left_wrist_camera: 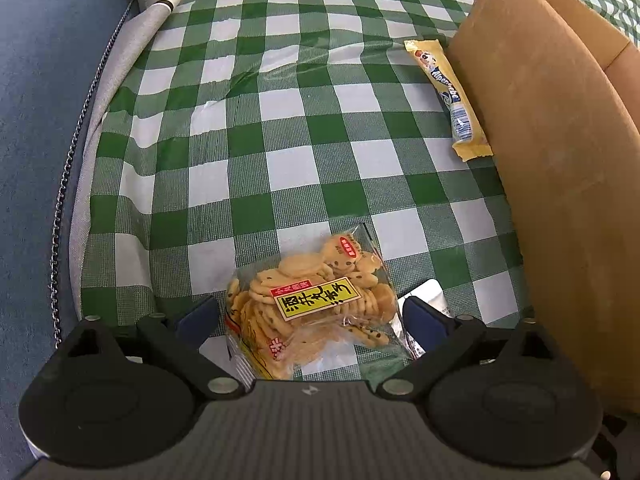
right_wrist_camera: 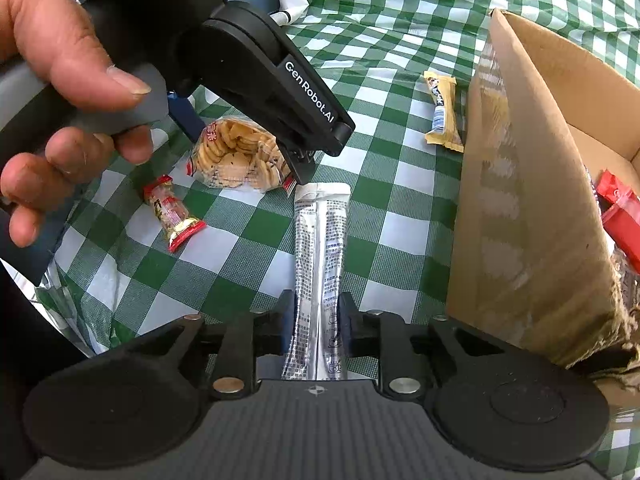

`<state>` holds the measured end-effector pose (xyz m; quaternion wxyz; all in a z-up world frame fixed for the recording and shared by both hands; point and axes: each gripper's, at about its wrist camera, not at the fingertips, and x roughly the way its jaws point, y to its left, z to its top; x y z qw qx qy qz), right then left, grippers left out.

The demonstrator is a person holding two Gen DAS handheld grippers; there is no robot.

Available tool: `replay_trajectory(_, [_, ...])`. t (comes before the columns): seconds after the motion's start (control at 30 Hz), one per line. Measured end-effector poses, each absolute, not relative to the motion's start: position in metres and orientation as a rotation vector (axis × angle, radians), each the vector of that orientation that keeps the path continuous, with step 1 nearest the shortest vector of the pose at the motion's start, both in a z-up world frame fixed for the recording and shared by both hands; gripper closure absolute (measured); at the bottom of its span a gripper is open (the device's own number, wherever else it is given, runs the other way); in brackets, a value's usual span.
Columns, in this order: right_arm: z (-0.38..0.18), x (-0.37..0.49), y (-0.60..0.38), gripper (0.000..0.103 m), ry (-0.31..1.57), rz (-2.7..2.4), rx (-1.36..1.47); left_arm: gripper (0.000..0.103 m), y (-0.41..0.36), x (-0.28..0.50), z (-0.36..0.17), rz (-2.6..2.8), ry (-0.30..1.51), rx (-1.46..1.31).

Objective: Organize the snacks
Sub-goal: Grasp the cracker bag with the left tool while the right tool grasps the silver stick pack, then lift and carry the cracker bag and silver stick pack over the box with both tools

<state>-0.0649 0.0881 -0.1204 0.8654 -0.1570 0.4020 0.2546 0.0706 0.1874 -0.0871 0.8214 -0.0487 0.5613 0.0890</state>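
The clear bag of round crackers (left_wrist_camera: pixel 316 304) lies on the green-and-white checked cloth (left_wrist_camera: pixel 280 120) at the lower centre of the left wrist view, between the widely spread fingers of the left gripper (left_wrist_camera: pixel 310 316); the blue pads stand on either side of the bag, not pressing it. In the right wrist view the same bag (right_wrist_camera: pixel 236 156) sits at middle left, under the left gripper (right_wrist_camera: pixel 240 136), which a hand (right_wrist_camera: pixel 68 92) holds at the upper left.

The silver stick sachet (right_wrist_camera: pixel 320 256) runs up the centre of that view, its lower end pinched between the narrowed fingers of the right gripper (right_wrist_camera: pixel 316 330); its far end reaches the cracker bag.

A small red-ended snack packet (right_wrist_camera: pixel 173 212) lies at left. A yellow wrapped bar (right_wrist_camera: pixel 442 112) rests just beside the wall of the cardboard box (right_wrist_camera: pixel 532 184) on the right, which holds red packets (right_wrist_camera: pixel 622 216).
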Motion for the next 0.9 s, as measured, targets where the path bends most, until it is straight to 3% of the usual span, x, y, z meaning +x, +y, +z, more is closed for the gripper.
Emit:
replay_trajectory(0.33, [-0.118,-0.07,0.088,0.081,0.816,0.526,-0.336,0.016,0.196,0.065,-0.076,0.214,1.139,-0.109])
replay_trajectory(0.9, [-0.09,-0.081,0.081,0.082,0.662,0.521,-0.301,0.02,0.211,0.051,-0.035,0.271,0.911,-0.228])
